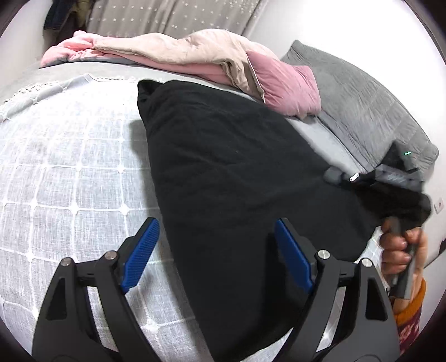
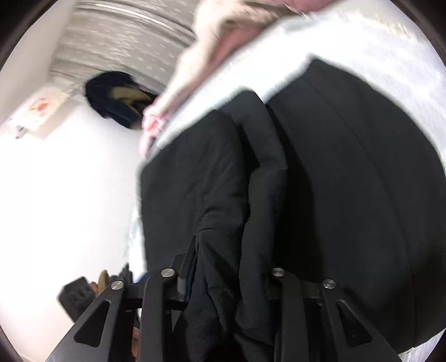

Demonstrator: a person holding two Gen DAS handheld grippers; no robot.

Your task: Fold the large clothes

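Note:
A large black garment (image 1: 237,167) lies spread on the bed's white checked cover (image 1: 69,167). My left gripper (image 1: 216,250) is open and empty, its blue pads (image 1: 142,253) straddling the garment's near left edge from above. My right gripper (image 1: 401,195) is at the garment's right edge, held in a hand, with black cloth bunched over it. In the right wrist view the garment (image 2: 348,167) fills the frame and a bunched fold (image 2: 223,278) sits between the gripper's fingers; the gripper (image 2: 225,267) is shut on it. The view is blurred.
A pile of pink and beige bedding (image 1: 217,58) lies behind the garment. A grey quilted pillow (image 1: 362,105) is at the right. A grey curtain (image 1: 172,16) hangs behind. In the right wrist view, dark clothes (image 2: 117,97) hang by a white wall.

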